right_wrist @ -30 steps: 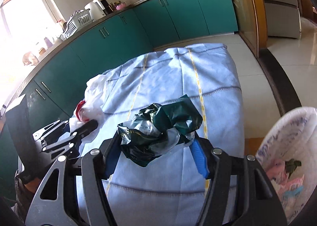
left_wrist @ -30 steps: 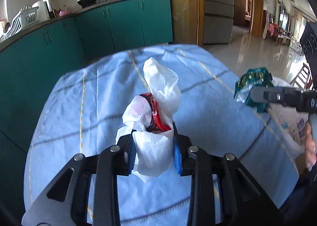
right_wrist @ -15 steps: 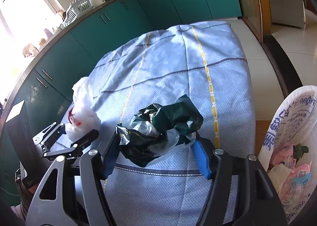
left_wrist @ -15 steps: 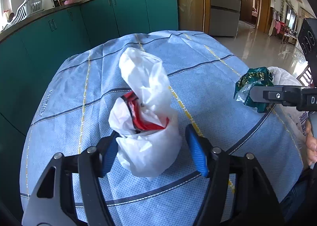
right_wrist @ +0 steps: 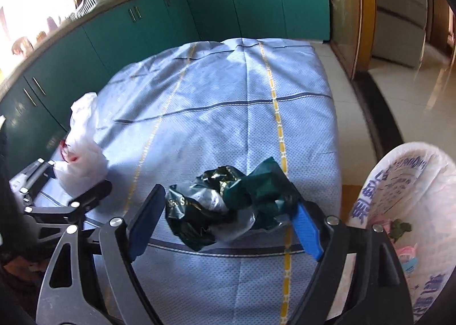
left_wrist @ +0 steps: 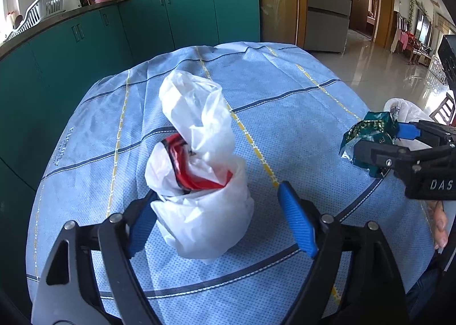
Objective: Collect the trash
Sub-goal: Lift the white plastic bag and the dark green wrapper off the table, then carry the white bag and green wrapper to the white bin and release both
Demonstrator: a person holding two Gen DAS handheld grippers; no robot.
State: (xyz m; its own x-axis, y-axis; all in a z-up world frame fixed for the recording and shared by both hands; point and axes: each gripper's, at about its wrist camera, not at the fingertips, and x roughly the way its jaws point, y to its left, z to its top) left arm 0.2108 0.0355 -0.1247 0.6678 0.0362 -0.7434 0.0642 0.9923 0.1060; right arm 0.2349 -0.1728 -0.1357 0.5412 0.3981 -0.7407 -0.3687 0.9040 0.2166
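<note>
A white plastic bag with a red wrapper inside (left_wrist: 199, 179) sits on the blue tablecloth (left_wrist: 285, 102). My left gripper (left_wrist: 219, 219) is open around it, its jaws wide on either side; the left pad touches the bag. The bag also shows in the right wrist view (right_wrist: 81, 159). My right gripper (right_wrist: 225, 216) is shut on a crumpled dark green wrapper (right_wrist: 228, 205) and holds it above the table's right edge. The wrapper also shows in the left wrist view (left_wrist: 367, 131).
A white trash bag (right_wrist: 413, 211) with printed blue letters stands open beside the table at the right, with scraps inside. Teal kitchen cabinets (left_wrist: 142, 20) run behind the table. A tiled floor (right_wrist: 404, 91) lies to the right.
My left gripper opened and let go of the white bag, which now rests on the cloth. My right gripper moved right, toward the trash bag, with the green wrapper.
</note>
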